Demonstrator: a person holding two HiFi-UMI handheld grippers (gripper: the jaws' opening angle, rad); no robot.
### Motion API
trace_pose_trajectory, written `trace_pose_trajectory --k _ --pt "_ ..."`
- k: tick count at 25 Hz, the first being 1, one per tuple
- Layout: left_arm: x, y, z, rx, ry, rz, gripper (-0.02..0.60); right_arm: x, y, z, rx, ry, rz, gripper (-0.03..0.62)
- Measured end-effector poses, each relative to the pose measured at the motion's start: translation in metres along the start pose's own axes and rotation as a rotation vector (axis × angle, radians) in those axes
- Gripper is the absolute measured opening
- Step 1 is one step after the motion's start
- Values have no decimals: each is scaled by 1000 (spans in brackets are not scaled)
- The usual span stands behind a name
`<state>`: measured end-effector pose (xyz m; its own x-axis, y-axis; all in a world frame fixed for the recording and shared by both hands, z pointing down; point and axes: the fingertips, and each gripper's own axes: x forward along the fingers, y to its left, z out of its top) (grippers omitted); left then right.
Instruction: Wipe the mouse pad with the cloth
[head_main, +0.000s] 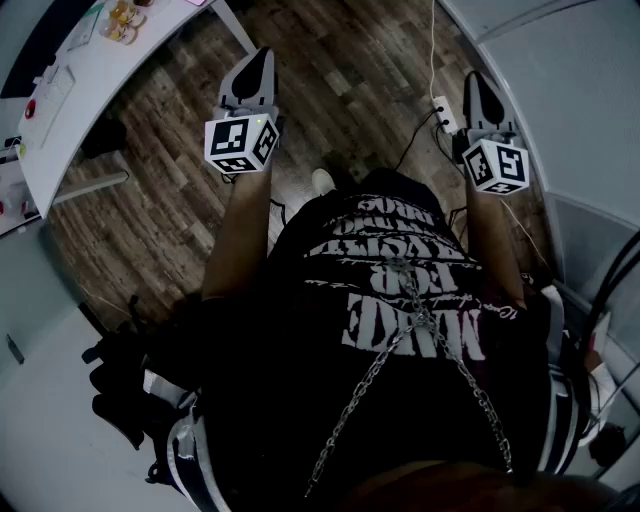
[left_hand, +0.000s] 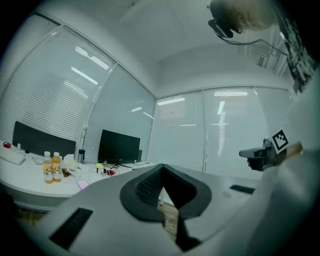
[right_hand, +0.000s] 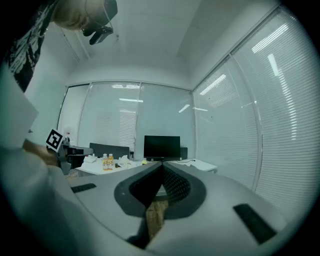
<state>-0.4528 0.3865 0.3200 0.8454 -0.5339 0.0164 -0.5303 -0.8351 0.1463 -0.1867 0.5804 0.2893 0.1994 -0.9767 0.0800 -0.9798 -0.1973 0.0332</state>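
Observation:
No mouse pad or cloth shows in any view. In the head view my left gripper (head_main: 262, 56) and right gripper (head_main: 476, 80) are held out level in front of the person's body, above a wooden floor (head_main: 340, 70). Both grippers are shut, with nothing between the jaws. The left gripper view has the left gripper (left_hand: 162, 168) with its tips meeting, pointing across the room toward a window wall. The right gripper (right_hand: 161, 165) likewise has its tips together, aimed toward a far desk.
A white desk (head_main: 75, 95) stands at the upper left with two orange bottles (left_hand: 51, 167) and a dark monitor (left_hand: 119, 146) on it. A power strip (head_main: 443, 112) and cables lie on the floor near the right gripper. Glass walls with blinds surround the room.

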Motion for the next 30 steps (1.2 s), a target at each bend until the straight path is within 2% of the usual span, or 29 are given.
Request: trace_pose_trajectory --k 7,14,21,30 --pt "6 11 3 8 -24 -1 -3 12 5 1 -4 9 9 0" --pt "37 1 -26 -46 93 -72 -3 19 -11 -9 12 16 4 0" --pt "77 -21 -50 -39 138 -110 -3 35 -58 -22 30 30 -3 0" --pt "147 -48 -57 -64 146 -59 -3 57 -126 -45 54 61 -8 0"
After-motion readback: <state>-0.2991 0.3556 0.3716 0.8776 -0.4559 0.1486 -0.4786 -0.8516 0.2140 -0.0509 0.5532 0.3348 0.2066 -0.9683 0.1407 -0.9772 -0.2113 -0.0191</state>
